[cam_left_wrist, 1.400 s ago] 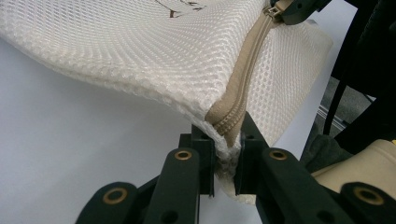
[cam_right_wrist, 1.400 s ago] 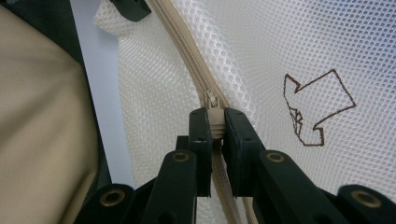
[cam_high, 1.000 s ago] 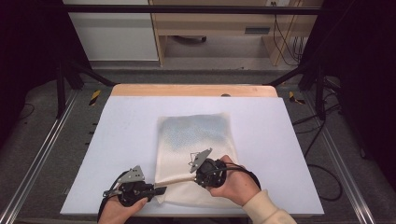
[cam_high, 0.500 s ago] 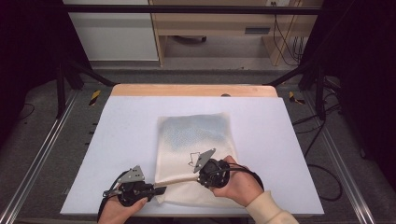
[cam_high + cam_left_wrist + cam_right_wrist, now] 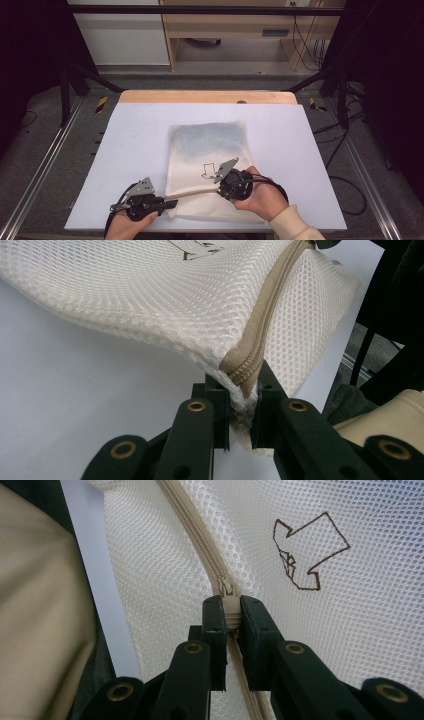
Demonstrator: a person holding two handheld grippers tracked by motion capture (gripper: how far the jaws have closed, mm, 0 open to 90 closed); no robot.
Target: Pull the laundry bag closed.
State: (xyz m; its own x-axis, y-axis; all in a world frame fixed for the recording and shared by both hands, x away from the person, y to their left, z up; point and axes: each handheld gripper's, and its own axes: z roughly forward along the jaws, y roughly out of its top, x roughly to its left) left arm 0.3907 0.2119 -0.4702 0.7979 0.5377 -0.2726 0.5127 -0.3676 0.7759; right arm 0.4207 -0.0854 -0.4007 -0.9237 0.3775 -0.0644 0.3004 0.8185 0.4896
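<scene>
Room: a dark floor is lying around the table, and a pale wooden cabinet [image 5: 235,30] with cables is standing behind it.
Surface: a white table top [image 5: 130,145] is carrying the work; a strip of bare wood [image 5: 207,97] is showing along its far edge.
Mesh bag: the cream mesh bag [image 5: 210,150] is lying flat in the middle of the table top, reaching to the near edge. A small brown arrow drawing [image 5: 207,170] is printed on it.
Zipper: the beige zipper [image 5: 192,191] is running across the near part of the bag, between the two grippers.
Left gripper: the left gripper [image 5: 172,203] is sitting at the near left corner of the bag. In the left gripper view its jaws are pressing together on the corner of the bag [image 5: 240,405], where the zipper tape [image 5: 260,340] is ending, and this corner is lifting a little from the table.
Right gripper: the right gripper [image 5: 220,189] is resting on the bag, just beside the arrow drawing. In the right gripper view its jaws are clamping on the zipper pull [image 5: 227,597], with the zipper line passing between them.
Hands: a hand in a cream sleeve [image 5: 295,225] is holding the right gripper; the left hand [image 5: 130,225] is showing at the bottom edge.
</scene>
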